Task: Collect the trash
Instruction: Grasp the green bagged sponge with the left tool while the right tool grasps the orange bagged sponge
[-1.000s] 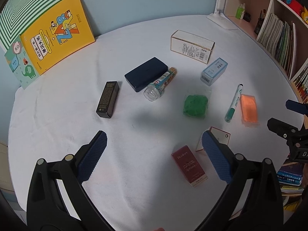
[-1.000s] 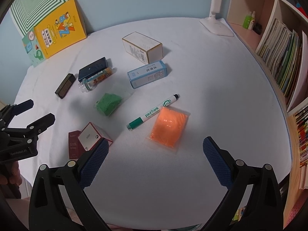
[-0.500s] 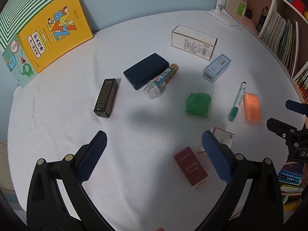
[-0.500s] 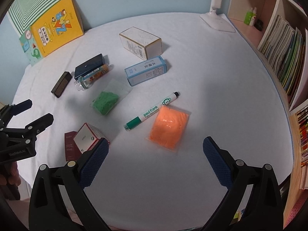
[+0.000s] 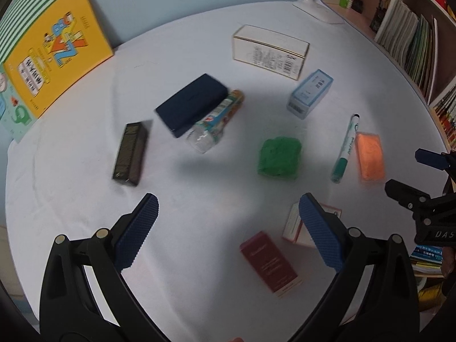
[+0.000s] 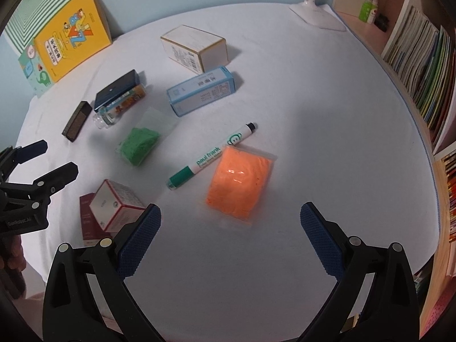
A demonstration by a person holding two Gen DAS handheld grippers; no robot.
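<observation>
On the white round table [image 5: 71, 176] lie a green wad in a clear bag [image 5: 280, 157] [image 6: 139, 146], an orange wad in a clear bag [image 6: 239, 183] [image 5: 370, 156], a green marker [image 6: 209, 157] [image 5: 345, 149] and an empty clear bottle [image 5: 215, 126] [image 6: 119, 109]. My left gripper [image 5: 226, 222] hovers open above the table's near part, short of the green bag. My right gripper [image 6: 229, 228] is open too, just short of the orange bag. Each gripper also shows at the other view's edge, the right gripper [image 5: 410, 176] and the left gripper [image 6: 42, 161].
Boxes are scattered about: a white one [image 5: 269, 52], a blue one [image 5: 310, 94], a navy case [image 5: 192, 104], a black one [image 5: 131, 151], a red one [image 5: 269, 263] and a white-red cube [image 6: 116, 206]. Books [image 5: 54, 59] lean on the back wall; shelves [image 6: 421, 65] stand right.
Both grippers have moved forward and lower over the table, so the objects look larger. Nothing was picked up or shifted.
</observation>
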